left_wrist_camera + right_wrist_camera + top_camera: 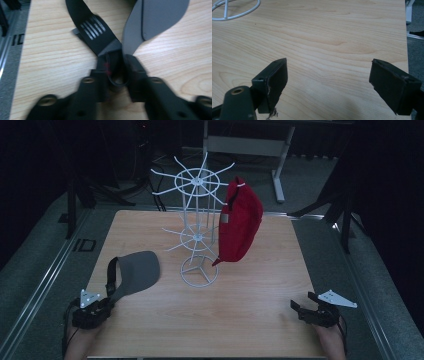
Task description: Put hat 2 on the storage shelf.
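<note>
Wooden table (260, 310): one grey visor (136, 271) in left gripper (117, 68) jaws, one red cap (240, 222), right gripper (328, 82) jaws wide.

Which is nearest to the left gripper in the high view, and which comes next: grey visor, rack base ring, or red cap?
1. Grey visor: clamped in the left gripper at the table's near left.
2. Rack base ring: mid-table, to the visor's right.
3. Red cap: hanging on the rack's right side, farthest.
</note>
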